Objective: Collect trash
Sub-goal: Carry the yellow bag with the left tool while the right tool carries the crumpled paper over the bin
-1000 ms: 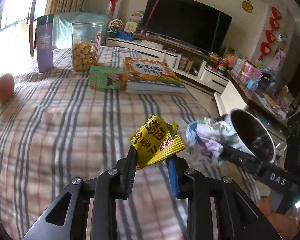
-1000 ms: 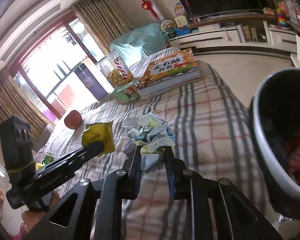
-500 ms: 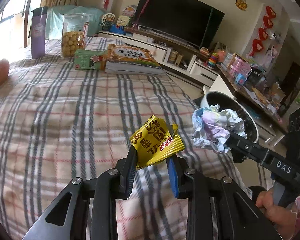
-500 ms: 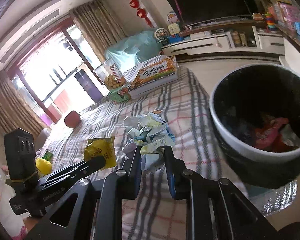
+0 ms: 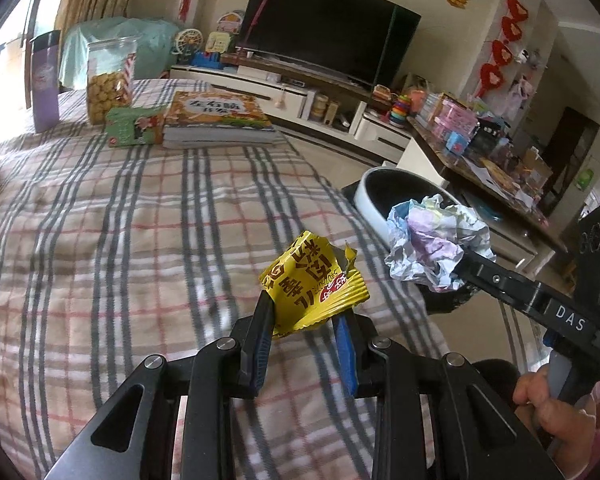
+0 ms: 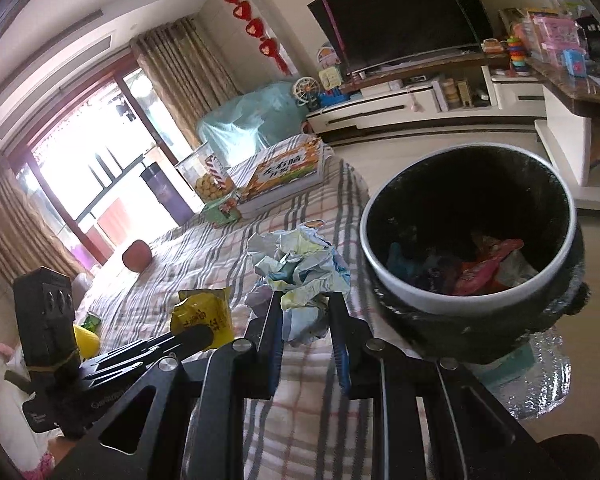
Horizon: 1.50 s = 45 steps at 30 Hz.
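Swung toward the bin since a second ago, both claws carrying their loads off the checked bench.

Left wrist view: left claw (image 5: 304, 316) pinching yellow snack wrapper (image 5: 314, 278) by its lower crimped edge, held clear above the checked cloth (image 5: 100, 240). Right claw (image 5: 466, 266) just beside it, crumpled paper (image 5: 436, 246) bunched at its tip, in front of the bin (image 5: 374, 200) rim. Book (image 5: 216, 116), cookie jar (image 5: 108, 80) and purple flask (image 5: 44, 80) at the far end.

Right wrist view: right claw (image 6: 305, 320) pressed onto crumpled paper (image 6: 296, 268), bin close at right, mouth open, trash already inside. Wrapper behind at left. Probably lifted high to clear the rim before release.
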### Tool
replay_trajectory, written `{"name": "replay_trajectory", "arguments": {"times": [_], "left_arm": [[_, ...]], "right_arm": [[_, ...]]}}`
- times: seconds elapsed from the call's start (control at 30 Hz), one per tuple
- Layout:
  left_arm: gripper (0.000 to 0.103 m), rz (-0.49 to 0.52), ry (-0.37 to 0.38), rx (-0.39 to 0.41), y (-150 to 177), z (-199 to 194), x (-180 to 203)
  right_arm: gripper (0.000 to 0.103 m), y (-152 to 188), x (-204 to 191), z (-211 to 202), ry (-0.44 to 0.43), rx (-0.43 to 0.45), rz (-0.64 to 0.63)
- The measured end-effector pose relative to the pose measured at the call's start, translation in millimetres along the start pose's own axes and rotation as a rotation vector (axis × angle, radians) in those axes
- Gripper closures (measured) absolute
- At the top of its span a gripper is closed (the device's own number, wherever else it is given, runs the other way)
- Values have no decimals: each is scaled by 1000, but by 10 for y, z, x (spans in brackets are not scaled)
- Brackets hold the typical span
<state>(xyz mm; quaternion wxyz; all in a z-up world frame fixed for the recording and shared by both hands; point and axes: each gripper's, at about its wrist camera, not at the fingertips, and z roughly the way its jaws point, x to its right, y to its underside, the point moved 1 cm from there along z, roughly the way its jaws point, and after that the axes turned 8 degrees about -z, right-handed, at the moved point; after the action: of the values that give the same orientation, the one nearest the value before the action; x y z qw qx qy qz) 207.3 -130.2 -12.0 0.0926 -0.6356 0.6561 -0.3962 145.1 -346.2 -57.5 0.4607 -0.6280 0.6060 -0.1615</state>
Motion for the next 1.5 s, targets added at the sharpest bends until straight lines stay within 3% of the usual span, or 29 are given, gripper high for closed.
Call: {"name": "replay_trajectory", "arguments": {"times": [0.77,1.5], "left_arm": [[76,80,60,-15,-120,248,492],[76,147,86,-22,-322,675,917]], "right_arm": [[81,-83,487,-358,89,71,54],[81,-237,883,-388,175,75,73]]}}
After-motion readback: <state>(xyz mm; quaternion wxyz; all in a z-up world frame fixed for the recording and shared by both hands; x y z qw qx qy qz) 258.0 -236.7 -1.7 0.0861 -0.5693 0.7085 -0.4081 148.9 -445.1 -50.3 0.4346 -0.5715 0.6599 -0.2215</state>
